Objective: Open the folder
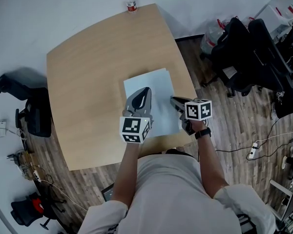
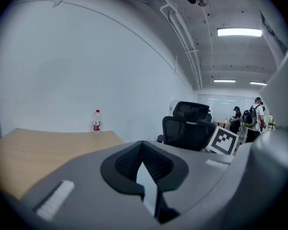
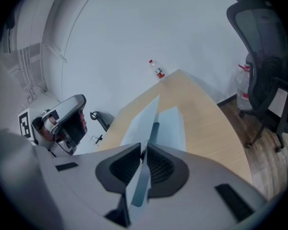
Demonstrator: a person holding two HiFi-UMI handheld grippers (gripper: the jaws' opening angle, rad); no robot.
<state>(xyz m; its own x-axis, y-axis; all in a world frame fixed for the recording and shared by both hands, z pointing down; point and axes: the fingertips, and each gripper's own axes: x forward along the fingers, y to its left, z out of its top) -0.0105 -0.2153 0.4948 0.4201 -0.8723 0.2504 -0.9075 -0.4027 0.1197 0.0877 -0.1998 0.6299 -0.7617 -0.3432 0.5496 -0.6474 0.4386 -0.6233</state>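
A pale blue folder point(image 1: 149, 84) lies near the front edge of the wooden table point(image 1: 88, 77). My left gripper point(image 1: 144, 90) reaches over the folder's near left part. In the left gripper view its jaws point(image 2: 143, 152) are shut on a thin pale sheet point(image 2: 147, 188), the folder's cover. My right gripper point(image 1: 172, 100) is at the folder's right edge. In the right gripper view it point(image 3: 144, 150) is shut on the cover point(image 3: 143, 123), which rises edge-on above the lower leaf point(image 3: 175, 128) lying flat on the table.
A plastic bottle point(image 1: 131, 1) with a red label stands at the table's far edge. Black office chairs point(image 1: 254, 52) crowd the floor on the right and another chair point(image 1: 31, 108) stands on the left. People stand far off in the left gripper view point(image 2: 254, 116).
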